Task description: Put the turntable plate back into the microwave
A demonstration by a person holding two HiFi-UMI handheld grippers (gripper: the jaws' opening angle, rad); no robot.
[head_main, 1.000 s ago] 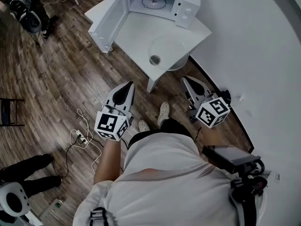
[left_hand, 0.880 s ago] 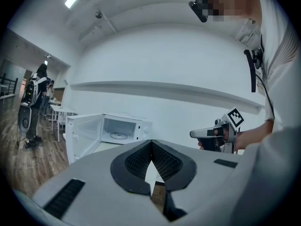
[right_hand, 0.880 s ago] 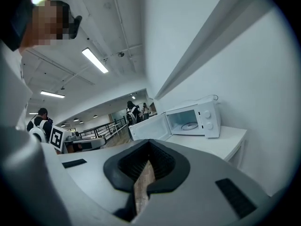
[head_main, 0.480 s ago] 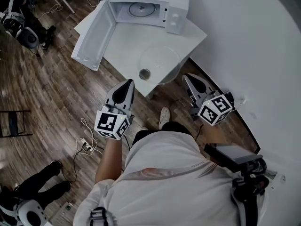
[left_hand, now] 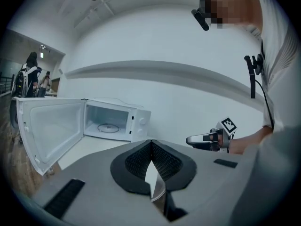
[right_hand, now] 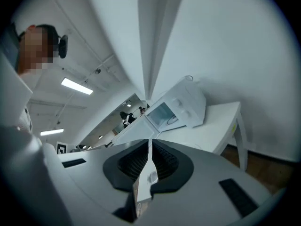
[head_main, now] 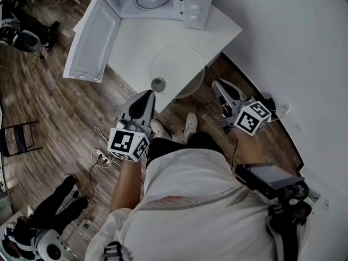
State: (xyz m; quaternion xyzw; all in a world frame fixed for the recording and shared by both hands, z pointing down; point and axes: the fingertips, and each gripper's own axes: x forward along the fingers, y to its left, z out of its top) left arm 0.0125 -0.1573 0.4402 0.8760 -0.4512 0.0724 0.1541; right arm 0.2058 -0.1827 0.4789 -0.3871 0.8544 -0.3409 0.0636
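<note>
Glass plate ahead; left claw, right claw closed, near-level, empty.

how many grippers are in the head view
2. The left gripper is at the near left of the turntable plate, the right gripper at its near right; both have shut jaws, holding nothing. None look hidden.

Head camera peers steeply down; both gripper cameras look nearly level from farther back — all share the microwave.
</note>
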